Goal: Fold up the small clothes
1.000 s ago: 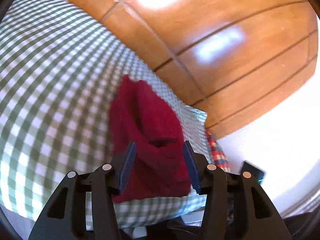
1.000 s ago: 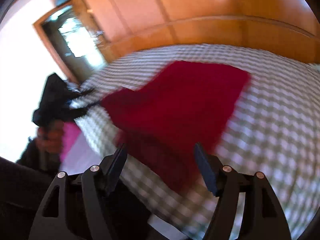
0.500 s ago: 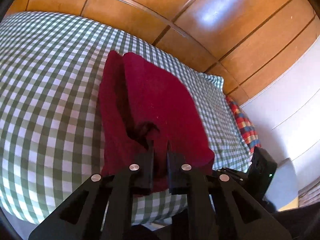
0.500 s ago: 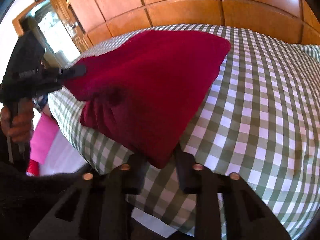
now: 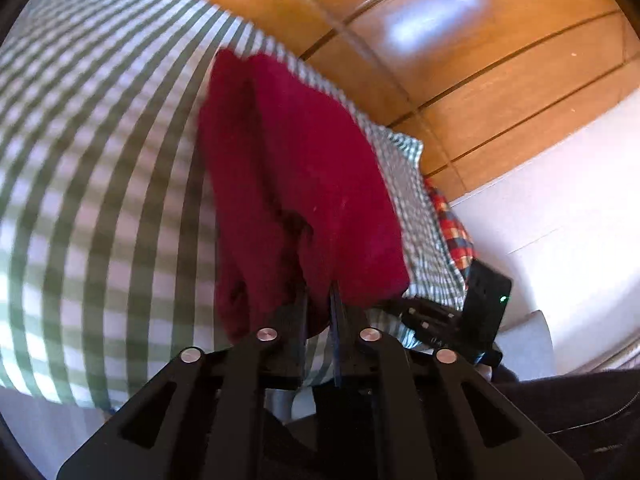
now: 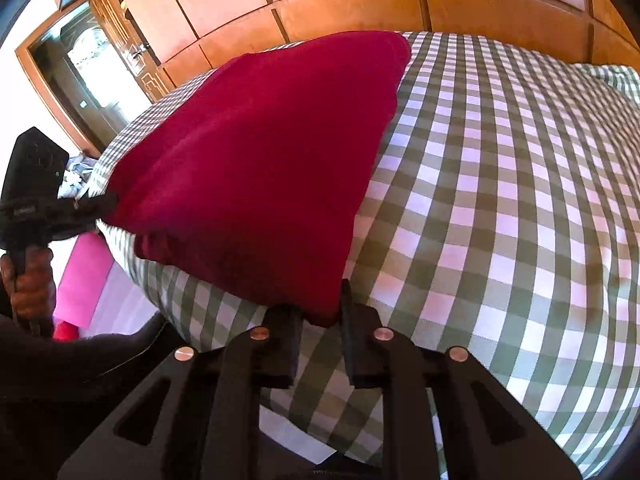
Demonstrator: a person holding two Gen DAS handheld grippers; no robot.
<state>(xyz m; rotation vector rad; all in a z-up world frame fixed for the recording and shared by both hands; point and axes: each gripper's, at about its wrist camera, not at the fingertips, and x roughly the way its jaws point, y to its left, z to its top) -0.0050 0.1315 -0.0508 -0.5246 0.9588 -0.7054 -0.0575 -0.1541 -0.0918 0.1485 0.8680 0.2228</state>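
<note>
Two handheld grippers pinch the near edge of a dark red garment [image 6: 260, 160] spread over a bed covered in a green-and-white checked sheet [image 6: 500, 220]. Seen from the right wrist, the right gripper [image 6: 320, 320] has a corner of the red cloth caught between its black fingers, the jaws having eased apart slightly in the last moment while the fabric stays between them and the pads still bear on it. The garment lies in a broad folded slab running from that corner away toward the far side of the bed, its left edge doubled over on itself. At the left of the same view, the left gripper [image 6: 102, 204] holds the cloth's other near corner, with a person's hand [image 6: 30, 284] wrapped round its handle and a dark sleeve below. A pink item [image 6: 82, 280] sits beyond the bed edge, close to that hand.

From the left wrist (the picture is smeared by motion), the left gripper [image 5: 318, 296] stands nearly closed on a bunched fold of the red cloth, its jaws likewise just eased open a little. A plaid fabric [image 5: 454, 236] in red and blue lies at the sheet's right edge, and wooden panelled cabinets [image 5: 460, 40] fill the background.
</note>
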